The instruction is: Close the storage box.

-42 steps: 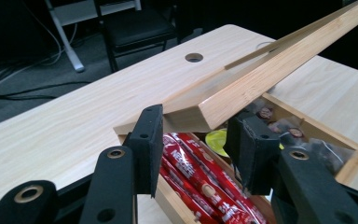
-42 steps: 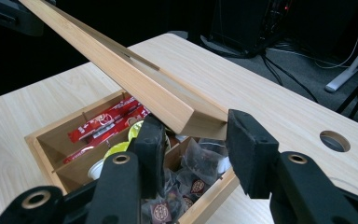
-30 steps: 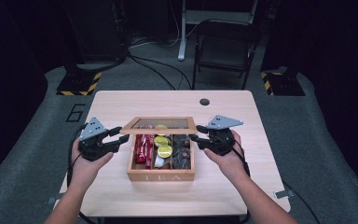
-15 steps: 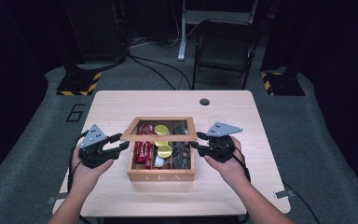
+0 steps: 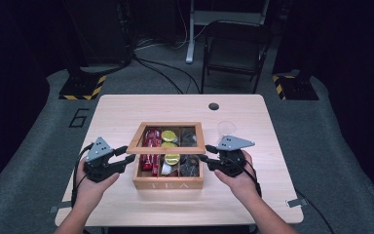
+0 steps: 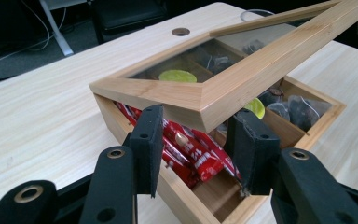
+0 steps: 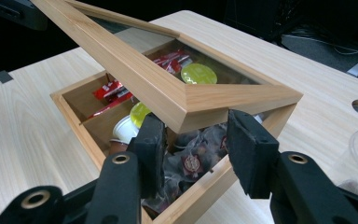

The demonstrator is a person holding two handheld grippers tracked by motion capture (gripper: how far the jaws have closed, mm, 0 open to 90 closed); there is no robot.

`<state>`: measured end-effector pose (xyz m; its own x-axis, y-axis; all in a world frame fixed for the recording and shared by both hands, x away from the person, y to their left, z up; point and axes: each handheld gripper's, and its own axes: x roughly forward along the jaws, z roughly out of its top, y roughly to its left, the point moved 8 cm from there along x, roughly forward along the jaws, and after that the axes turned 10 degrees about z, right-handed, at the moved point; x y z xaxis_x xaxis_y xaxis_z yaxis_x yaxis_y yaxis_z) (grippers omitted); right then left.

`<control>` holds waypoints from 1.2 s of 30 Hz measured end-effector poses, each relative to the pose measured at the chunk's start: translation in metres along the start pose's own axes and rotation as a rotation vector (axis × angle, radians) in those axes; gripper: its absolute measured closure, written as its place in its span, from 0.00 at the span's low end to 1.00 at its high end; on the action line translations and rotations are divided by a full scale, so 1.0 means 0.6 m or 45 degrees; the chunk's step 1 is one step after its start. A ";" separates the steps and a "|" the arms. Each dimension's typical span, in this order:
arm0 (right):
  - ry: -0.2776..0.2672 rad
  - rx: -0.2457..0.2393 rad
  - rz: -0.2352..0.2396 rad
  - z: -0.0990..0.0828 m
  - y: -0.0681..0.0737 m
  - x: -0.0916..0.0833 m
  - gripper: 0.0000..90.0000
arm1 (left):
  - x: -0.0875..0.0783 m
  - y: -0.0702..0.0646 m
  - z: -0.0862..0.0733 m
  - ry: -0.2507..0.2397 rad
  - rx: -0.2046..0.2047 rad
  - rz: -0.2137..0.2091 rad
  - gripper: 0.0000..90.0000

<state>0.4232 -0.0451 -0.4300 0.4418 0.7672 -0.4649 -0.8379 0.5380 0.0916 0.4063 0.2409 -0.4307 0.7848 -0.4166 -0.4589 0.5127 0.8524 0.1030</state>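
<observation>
A wooden tea box [image 5: 168, 184] stands mid-table, its glass-paned lid [image 5: 135, 137] tilted up at the front. My left gripper [image 5: 126, 155] is shut on the lid's front left corner, my right gripper [image 5: 205, 155] on its front right corner. In the left gripper view the lid [image 6: 242, 79] hangs over red packets [image 6: 191, 149], and its corner sits between the jaws of my left gripper [image 6: 196, 116]. In the right gripper view the lid [image 7: 135, 74] is clamped by my right gripper [image 7: 198, 119] above dark tea bags [image 7: 191, 163]. Yellow capsules [image 5: 171, 158] lie in the middle compartments.
A clear plastic cup [image 5: 226, 127] stands just behind the right gripper, right of the box. A cable hole [image 5: 214, 106] sits near the table's far edge. A folding chair [image 5: 236, 48] is beyond the table.
Both hands have sunk toward the table's near side, and the lid's front edge has come down closer to the box. Both grips on the corners are unchanged.
</observation>
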 end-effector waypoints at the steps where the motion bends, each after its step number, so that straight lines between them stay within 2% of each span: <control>1: 0.007 -0.001 0.003 -0.004 0.001 0.000 0.64 | 0.000 -0.001 -0.003 0.005 0.004 0.001 0.63; 6: 0.014 0.006 0.004 -0.018 0.007 0.003 0.64 | 0.001 -0.006 -0.018 0.015 0.013 -0.005 0.63; 11: 0.020 -0.029 0.005 -0.036 0.012 0.007 0.64 | 0.001 -0.012 -0.036 0.039 0.016 -0.021 0.63; 14: 0.014 -0.019 0.002 -0.047 0.016 0.009 0.64 | 0.002 -0.016 -0.046 0.036 0.031 -0.022 0.63; 16: 0.014 -0.016 -0.003 -0.054 0.019 0.010 0.64 | 0.003 -0.018 -0.053 0.032 0.019 -0.018 0.63; 19: 0.028 -0.051 -0.007 -0.065 0.021 0.013 0.64 | 0.006 -0.021 -0.065 0.031 0.008 -0.024 0.63; 25: 0.036 -0.013 -0.003 -0.079 0.024 0.018 0.64 | 0.009 -0.023 -0.078 0.039 0.006 -0.040 0.63; 31: 0.049 -0.007 0.005 -0.090 0.025 0.022 0.64 | 0.010 -0.026 -0.088 0.057 -0.002 -0.056 0.63; 36: 0.053 0.018 0.031 -0.097 0.024 0.026 0.64 | 0.011 -0.027 -0.093 0.068 -0.001 -0.066 0.63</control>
<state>0.3992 -0.0458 -0.4869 0.4072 0.7653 -0.4985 -0.8437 0.5242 0.1156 0.3838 0.2423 -0.4846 0.7374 -0.4427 -0.5102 0.5520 0.8302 0.0774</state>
